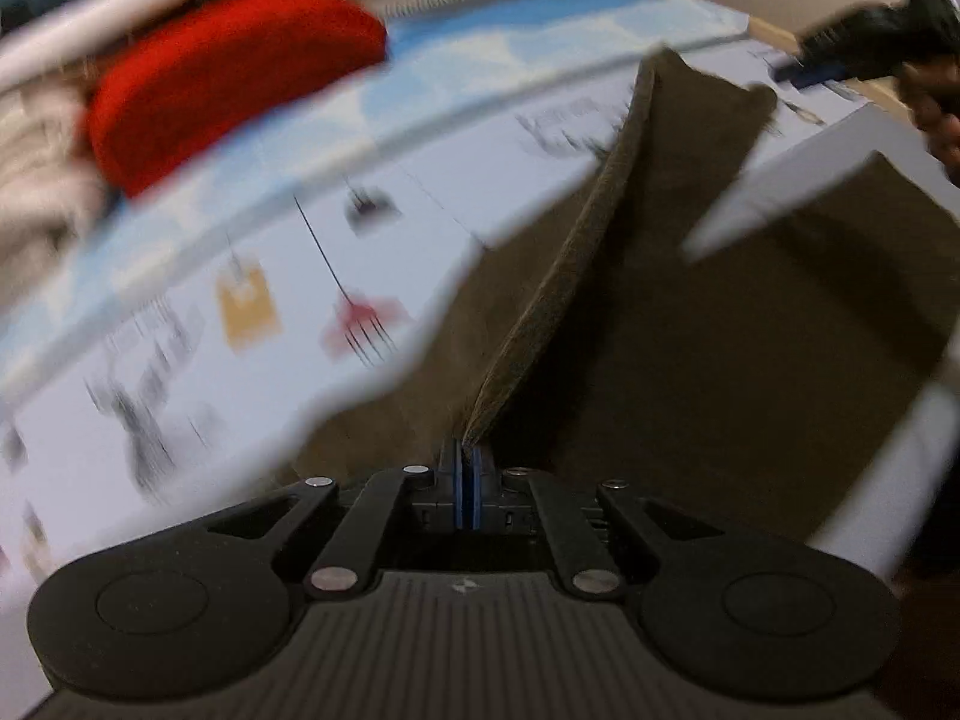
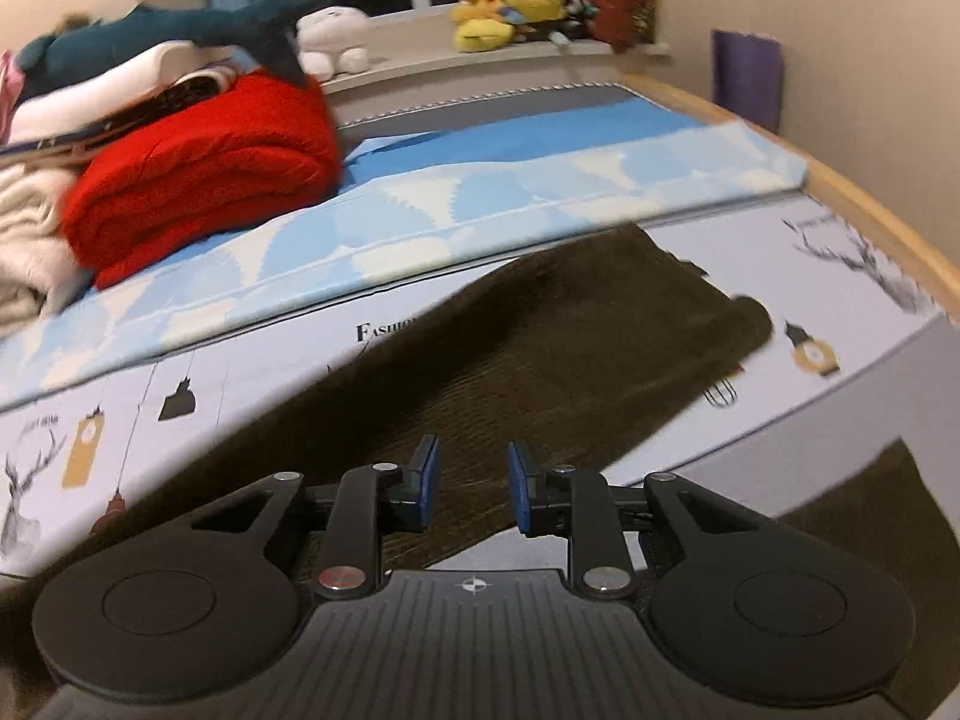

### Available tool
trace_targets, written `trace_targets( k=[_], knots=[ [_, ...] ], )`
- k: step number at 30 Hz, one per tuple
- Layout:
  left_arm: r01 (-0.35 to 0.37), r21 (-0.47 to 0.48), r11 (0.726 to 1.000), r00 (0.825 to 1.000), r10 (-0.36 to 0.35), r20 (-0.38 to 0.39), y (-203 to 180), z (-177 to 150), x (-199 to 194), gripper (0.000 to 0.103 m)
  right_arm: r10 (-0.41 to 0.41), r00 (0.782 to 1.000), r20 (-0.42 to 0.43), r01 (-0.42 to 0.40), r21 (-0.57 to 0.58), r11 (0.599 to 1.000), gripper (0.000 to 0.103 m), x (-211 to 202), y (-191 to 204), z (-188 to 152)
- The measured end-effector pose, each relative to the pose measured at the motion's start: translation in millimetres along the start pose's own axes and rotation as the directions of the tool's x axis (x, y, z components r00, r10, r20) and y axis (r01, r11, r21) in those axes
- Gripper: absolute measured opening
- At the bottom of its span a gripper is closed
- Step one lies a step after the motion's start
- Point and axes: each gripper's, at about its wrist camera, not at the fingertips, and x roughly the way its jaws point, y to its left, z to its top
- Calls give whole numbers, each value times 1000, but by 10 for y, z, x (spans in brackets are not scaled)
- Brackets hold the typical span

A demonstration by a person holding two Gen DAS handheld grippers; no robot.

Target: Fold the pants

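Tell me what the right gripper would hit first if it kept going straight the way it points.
Most likely the dark pants: the right gripper, jaws apart and empty, points down at the leg spread on the bed sheet. Depth is unclear.

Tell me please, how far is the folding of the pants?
Early stage. Done: the left gripper is shut on an edge of the dark brown pants. In hand: that edge is raised off the printed bedsheet. Left: the right gripper hangs open above the pants, gripping nothing, and no finished fold shows.

Two matching black handheld grippers

Left gripper [image 1: 468,462] and right gripper [image 2: 474,486]: blue pads, black linkage arms, silver pivot screws, ribbed base, round side discs, small crosshair mark.
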Motion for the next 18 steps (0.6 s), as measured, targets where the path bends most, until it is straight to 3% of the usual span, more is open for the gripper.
trace_targets(
  k=[2, 3, 4, 6, 8, 10, 13, 15, 18],
  knots=[
    [6, -171, 985, 999, -12, -31, 91, -150, -39, 11, 7, 1000, -11, -6, 33, 999, 26, -22, -56, -38],
    [15, -285, 959, 999, -22, -22, 201, -219, -84, 24, 13, 1000, -18, -12, 52, 999, 26, -29, -86, -50],
    [38, -389, 920, 999, -46, -13, 309, -295, -115, 40, 19, 1000, -25, -17, 72, 997, 26, -35, -111, -61],
    [65, -556, 829, 995, -93, -21, 529, -443, -83, 56, 27, 999, -34, -23, 104, 994, 26, -44, -172, -74],
    [40, -690, 723, 986, -139, -89, 709, -626, 74, 56, 29, 999, -34, -24, 123, 992, 26, -38, -209, -74],
    [0, -775, 632, 968, -193, -158, 858, -775, 254, 57, 32, 999, -40, -25, 148, 989, 26, -11, -254, -66],
    [-17, -865, 502, 955, -247, -162, 1055, -910, 454, 63, 51, 998, -42, -42, 204, 978, 26, 47, -344, -56],
    [-34, -886, 462, 957, -240, -162, 1104, -914, 539, 72, 67, 997, -32, -58, 232, 971, 26, 100, -405, -23],
    [-41, -913, 405, 960, -239, -149, 1160, -983, 710, 74, 79, 997, -2, -76, 276, 958, 26, 209, -558, 46]
  ],
)
